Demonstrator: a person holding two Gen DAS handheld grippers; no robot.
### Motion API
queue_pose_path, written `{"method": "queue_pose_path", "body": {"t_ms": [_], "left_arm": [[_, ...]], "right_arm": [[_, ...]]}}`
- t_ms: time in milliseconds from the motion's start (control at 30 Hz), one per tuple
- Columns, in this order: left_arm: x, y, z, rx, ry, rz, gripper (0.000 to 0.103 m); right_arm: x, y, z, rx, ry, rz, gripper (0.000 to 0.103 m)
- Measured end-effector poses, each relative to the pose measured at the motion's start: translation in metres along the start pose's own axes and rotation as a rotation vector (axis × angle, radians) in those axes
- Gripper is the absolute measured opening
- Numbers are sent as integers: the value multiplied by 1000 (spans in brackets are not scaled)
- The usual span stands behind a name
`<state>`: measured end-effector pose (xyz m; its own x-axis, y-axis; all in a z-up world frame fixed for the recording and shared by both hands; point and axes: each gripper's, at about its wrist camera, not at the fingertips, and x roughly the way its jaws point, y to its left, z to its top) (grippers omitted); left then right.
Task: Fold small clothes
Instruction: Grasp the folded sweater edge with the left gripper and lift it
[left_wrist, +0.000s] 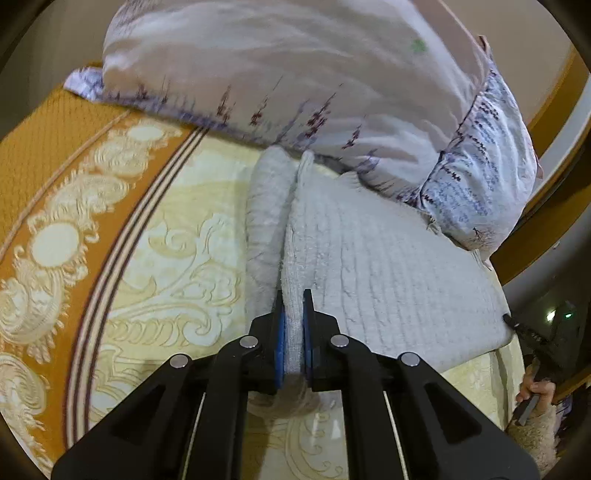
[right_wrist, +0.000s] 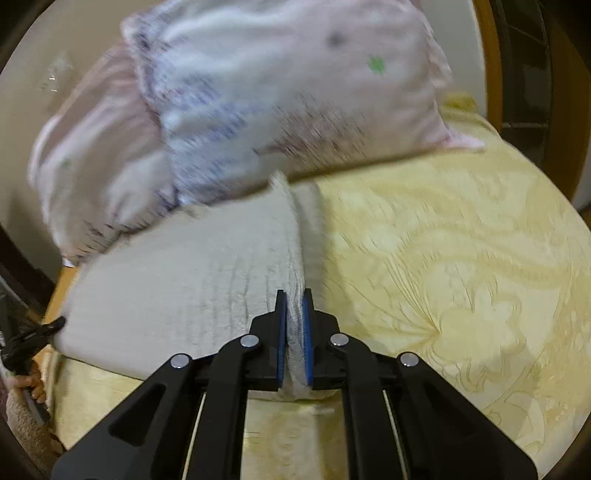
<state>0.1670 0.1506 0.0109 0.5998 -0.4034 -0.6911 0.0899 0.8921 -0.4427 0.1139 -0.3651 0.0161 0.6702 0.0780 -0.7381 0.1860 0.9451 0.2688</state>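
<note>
A small pale grey knitted garment (left_wrist: 388, 266) lies stretched over the yellow patterned bed cover (left_wrist: 166, 240). My left gripper (left_wrist: 293, 295) is shut on its near left corner, with the cloth pinched between the blue pads. In the right wrist view the same garment (right_wrist: 192, 280) spreads to the left, and my right gripper (right_wrist: 294, 295) is shut on its near right corner. The other gripper's tip shows at the garment's far corner in each view (left_wrist: 517, 325) (right_wrist: 44, 328). The garment's far edge runs under the pillows.
Two pinkish-white pillows (left_wrist: 295, 74) (right_wrist: 258, 96) with purple print lie at the head of the bed, right behind the garment. An orange border (left_wrist: 48, 147) edges the cover on the left. A wooden bed frame (right_wrist: 491, 62) stands at the right.
</note>
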Motion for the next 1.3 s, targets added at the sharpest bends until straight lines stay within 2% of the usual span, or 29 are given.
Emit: {"method": "queue_pose_path", "body": {"t_ms": [167,233,300,333,400,433,467,533,633,767,900,1100,1300], "left_arm": [[3,-2,1,-1,-4,-8,8],[3,0,2,-10,-1,-17,8],[1,0,2,-26,-1,-32,9],[0,0,4,-32,0,-41,12],[-6,1,7,-43,-13,-57,31],[-9,1,10,-50,-27,-58,51],[-13,2,13,-53,-48,-49,61],[-16,3,21,-54,-66,-36,62],[-8,6,33,-75,-49,-35,66],[8,10,42,-107,-13,-28,67],[23,10,46,-117,16,-10,68],[37,6,47,-107,30,11,68],[44,-4,49,-71,15,64,67]], "right_arm": [[8,4,-2,-13,15,-39,13],[8,4,1,-12,22,-50,19],[2,7,6,1,4,-45,32],[-3,10,8,2,-16,-40,35],[-11,20,14,-14,-59,-14,46],[-13,30,17,-36,-74,17,49],[-12,40,19,-58,-76,42,52],[-3,61,20,-106,-54,77,53],[18,95,18,-183,-3,112,53],[36,136,13,-260,19,133,53],[49,167,9,-337,25,109,53],[67,185,-1,-419,35,15,59],[69,186,2,-427,35,12,60]]}}
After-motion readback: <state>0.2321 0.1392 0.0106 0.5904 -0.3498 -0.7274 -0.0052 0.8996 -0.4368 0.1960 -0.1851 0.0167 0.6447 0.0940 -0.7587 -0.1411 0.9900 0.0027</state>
